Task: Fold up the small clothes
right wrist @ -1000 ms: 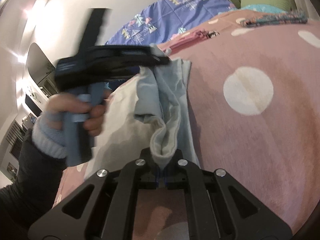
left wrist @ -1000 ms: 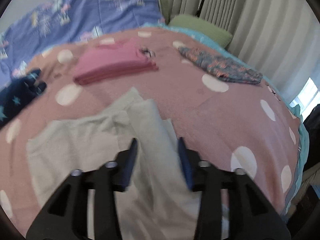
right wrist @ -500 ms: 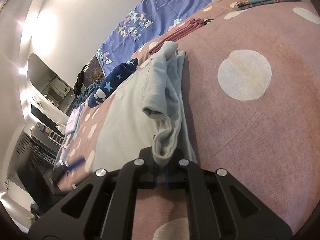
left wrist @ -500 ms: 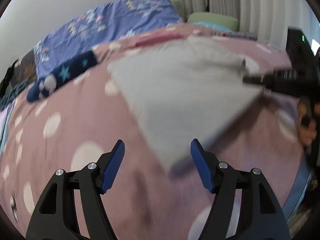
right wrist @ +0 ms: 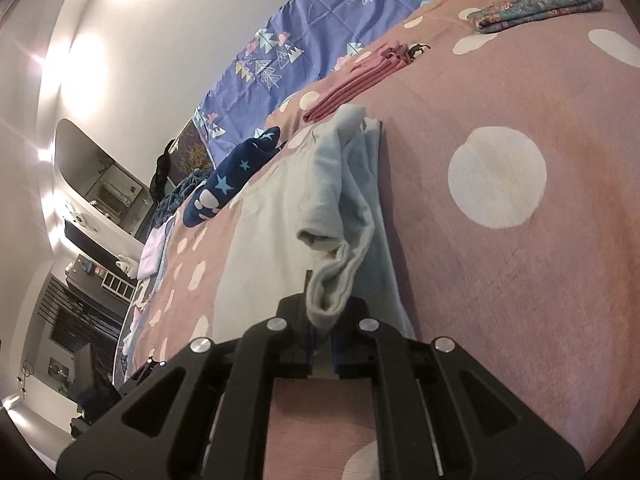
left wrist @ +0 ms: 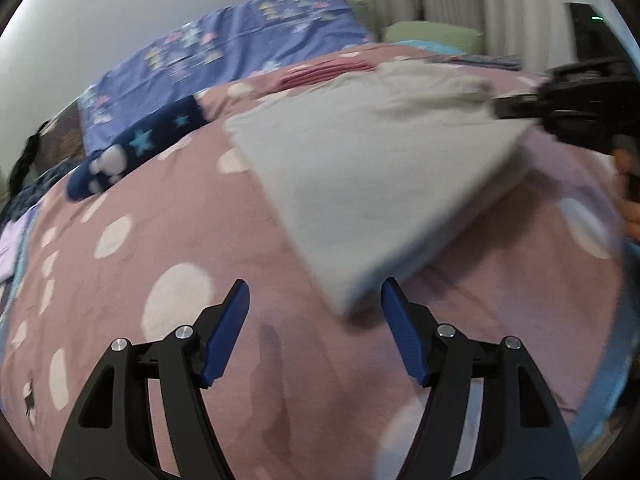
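Only the right wrist view shows the right gripper [right wrist: 322, 354] pinching a bunched edge of the pale grey garment [right wrist: 280, 208], which lies on the pink spotty blanket [right wrist: 520, 280]. Only the left wrist view shows the left gripper [left wrist: 316, 320], tilted down; its jaws are closing with the garment's corner just ahead, untouched.

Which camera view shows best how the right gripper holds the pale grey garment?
The right wrist view: the right gripper is shut on a bunched edge of the pale grey garment, seen close up. The left wrist view shows the garment's spread and its near corner, but that grip is small and blurred.
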Available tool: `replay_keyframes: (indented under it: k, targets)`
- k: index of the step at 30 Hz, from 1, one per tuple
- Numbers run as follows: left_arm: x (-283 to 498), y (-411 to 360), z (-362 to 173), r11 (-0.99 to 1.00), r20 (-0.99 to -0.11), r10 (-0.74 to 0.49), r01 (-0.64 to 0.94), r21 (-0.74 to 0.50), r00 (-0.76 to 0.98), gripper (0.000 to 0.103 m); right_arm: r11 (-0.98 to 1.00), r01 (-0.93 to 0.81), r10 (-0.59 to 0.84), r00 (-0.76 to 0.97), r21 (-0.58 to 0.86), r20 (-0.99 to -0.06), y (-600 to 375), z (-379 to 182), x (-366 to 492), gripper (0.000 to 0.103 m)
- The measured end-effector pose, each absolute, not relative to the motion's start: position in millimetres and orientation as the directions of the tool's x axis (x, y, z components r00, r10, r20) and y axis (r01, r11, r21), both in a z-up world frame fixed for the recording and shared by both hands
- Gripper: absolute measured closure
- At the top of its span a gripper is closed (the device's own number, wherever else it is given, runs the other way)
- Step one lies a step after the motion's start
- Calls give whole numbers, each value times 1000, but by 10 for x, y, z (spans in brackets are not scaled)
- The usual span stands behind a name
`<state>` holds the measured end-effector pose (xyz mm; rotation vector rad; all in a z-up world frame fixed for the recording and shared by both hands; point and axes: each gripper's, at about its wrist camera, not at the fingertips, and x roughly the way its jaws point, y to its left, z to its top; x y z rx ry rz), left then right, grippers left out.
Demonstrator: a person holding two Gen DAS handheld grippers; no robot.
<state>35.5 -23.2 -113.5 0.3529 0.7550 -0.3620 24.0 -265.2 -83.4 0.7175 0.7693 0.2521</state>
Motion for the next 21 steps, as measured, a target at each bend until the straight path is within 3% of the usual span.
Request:
replay_keyframes:
  k: [3,6,8,10,13,17,19,21]
  targets:
    - [405,-74,-1140,902,-731,-223,421,95,645,48,736,106,454,655,669,-603,-2694,-1041,247,96]
    - [292,-104,-1159,879,-744,-236,463,111,626,66,753,106,441,652,649,-617,-2716,-1115,195,97]
    - [239,-103,-1138,862,-763,-270,501,81,587,89,807,92,388,662,583,-641,-2689,-977,145,90]
    - [220,-78,-1048,848,-761,-322,528,32,563,100,862,79,309,701,501,-642,-2669,-780,86,79]
    - [177,-106,-780,818,-706,-421,574,-25,569,100,886,-28,320,759,463,-567,-2616,-511,61,79]
    - [356,-445,-674,805,-662,-442,593,4,605,100,888,-181,388,790,424,-475,-2406,-378,172,85]
    - [566,-607,-881,809,-707,-412,588,7,575,100,900,-177,380,767,399,-517,-2303,-502,316,85]
    - [697,-705,-1110,817,-752,-359,575,34,554,100,911,-121,360,699,394,-618,-2280,-781,484,85]
